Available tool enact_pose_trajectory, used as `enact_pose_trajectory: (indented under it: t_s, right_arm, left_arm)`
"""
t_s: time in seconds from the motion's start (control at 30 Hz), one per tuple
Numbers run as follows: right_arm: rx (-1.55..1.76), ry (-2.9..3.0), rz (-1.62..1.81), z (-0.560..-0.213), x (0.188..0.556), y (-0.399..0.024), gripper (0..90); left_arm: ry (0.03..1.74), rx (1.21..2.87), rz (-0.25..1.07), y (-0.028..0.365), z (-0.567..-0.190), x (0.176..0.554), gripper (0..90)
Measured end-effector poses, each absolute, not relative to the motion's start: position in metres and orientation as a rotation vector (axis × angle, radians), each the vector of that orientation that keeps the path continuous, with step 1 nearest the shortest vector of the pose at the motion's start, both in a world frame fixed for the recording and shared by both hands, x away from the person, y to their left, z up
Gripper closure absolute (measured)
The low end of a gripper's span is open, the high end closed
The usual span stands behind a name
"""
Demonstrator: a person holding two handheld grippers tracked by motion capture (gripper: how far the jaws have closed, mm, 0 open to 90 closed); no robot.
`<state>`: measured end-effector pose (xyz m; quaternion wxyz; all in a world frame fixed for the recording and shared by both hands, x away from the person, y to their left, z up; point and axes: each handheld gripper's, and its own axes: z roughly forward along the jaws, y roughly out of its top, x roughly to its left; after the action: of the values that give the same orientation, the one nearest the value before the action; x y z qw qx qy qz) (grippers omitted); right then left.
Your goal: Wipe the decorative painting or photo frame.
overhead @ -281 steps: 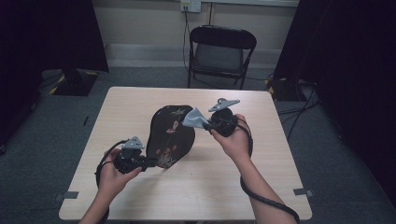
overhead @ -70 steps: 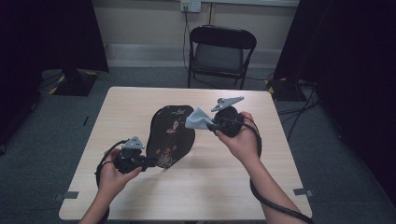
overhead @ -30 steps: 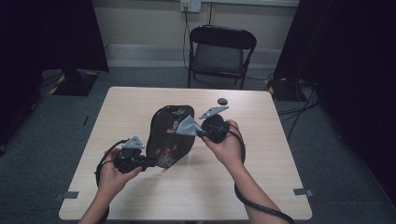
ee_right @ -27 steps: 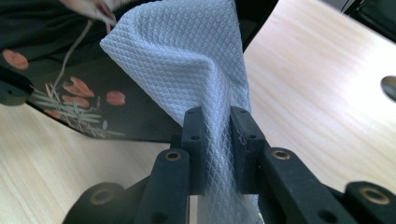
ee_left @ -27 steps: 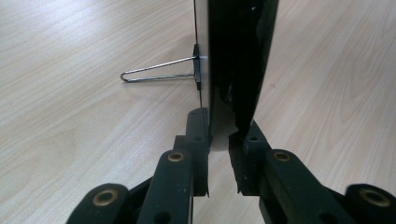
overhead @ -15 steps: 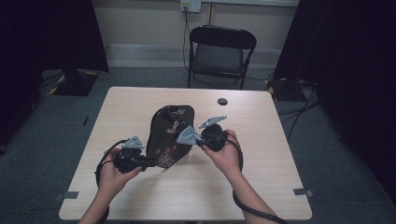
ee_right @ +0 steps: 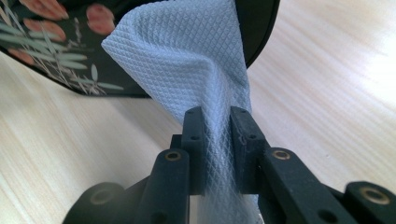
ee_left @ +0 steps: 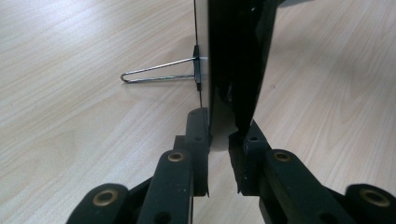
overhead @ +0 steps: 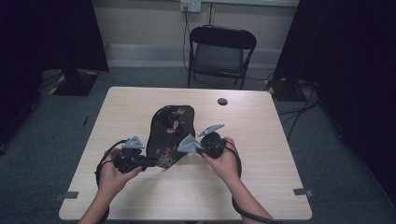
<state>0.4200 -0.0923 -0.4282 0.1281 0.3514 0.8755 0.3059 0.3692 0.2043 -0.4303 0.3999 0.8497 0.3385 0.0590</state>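
The right gripper (overhead: pixel 195 148) has come down from the far side of the table (overhead: pixel 261 140) toward the person; a second ago it hung up near the upper half of the tray (overhead: pixel 170 133), and now it sits low against the tray's near right edge; a small dark disc (overhead: pixel 222 101) at the far edge of the table, covered by that hand before, now lies in plain sight. Its jaws are pressed together on the cloth (ee_right: pixel 187 60), a pale blue waffle-weave rag that fans out above the pads in the right gripper view and lies over the tray's dark rim there.

The left gripper (overhead: pixel 148 162) has not shifted; its jaws pinch the tray's near edge, and in the left gripper view (ee_left: pixel 218 140) the tray (ee_left: pixel 229 56) stands edge-on between the pads, a wire loop (ee_left: pixel 159 74) jutting from its back over the table; so the tray appears propped up rather than lying flat, with the left hand (overhead: pixel 114 175) steadying it.

The tray, black lacquer with a reddish flower pattern, stands mid-table between the two hands, its long axis running away from the person.

I judge the descent to be a wiping stroke down the decorated face, now reaching its near end; the cloth seems to sit at the rim rather than on the broad surface, so the next stroke likely calls for lifting back to the far part; the left grip must hold firm, or the tray may tip.
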Motion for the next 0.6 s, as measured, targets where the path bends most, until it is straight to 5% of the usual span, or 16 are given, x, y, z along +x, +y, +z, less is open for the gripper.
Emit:
enact_pose_trajectory:
  t_s: [0.6]
  right_arm:
    - [1.055,2.612,0.812,-0.466,0.415,-0.092,78.0]
  left_arm:
    - [0.856,2.151,0.149,0.204,-0.43,0.369,78.6]
